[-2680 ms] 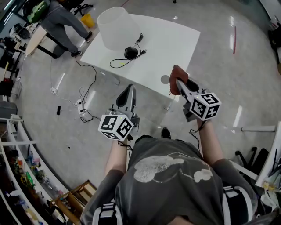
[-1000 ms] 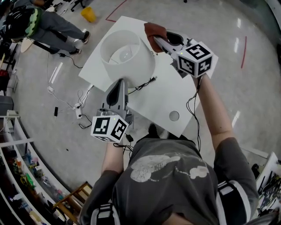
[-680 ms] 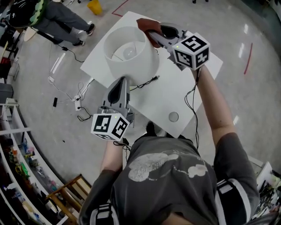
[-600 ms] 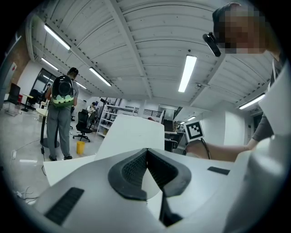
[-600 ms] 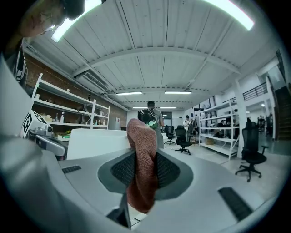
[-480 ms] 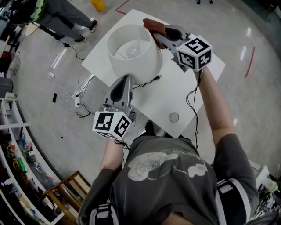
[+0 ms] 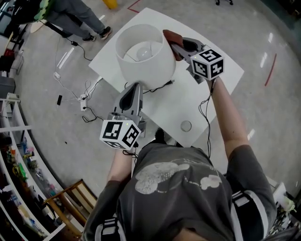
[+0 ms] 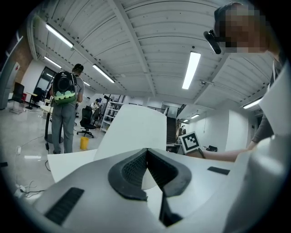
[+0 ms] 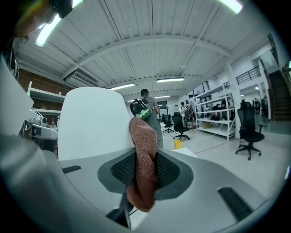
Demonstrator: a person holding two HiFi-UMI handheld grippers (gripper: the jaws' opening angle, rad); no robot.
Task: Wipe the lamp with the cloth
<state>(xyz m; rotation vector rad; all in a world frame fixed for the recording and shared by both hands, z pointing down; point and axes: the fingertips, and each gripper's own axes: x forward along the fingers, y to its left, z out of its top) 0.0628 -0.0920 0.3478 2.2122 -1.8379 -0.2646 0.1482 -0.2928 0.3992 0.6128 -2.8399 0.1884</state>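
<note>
We see a white table bearing a round disc toward its 5 o'clock edge. A person stands at 11 o'clock.

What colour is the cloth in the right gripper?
Rust brown cloth, clamped in the right gripper; shows best in the right gripper view.

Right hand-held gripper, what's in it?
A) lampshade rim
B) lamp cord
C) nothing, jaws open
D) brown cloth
D: in the right gripper view, the right hand-held gripper has its jaws closed on the brown cloth, with the white lampshade beside it rather than in its grip.
</note>
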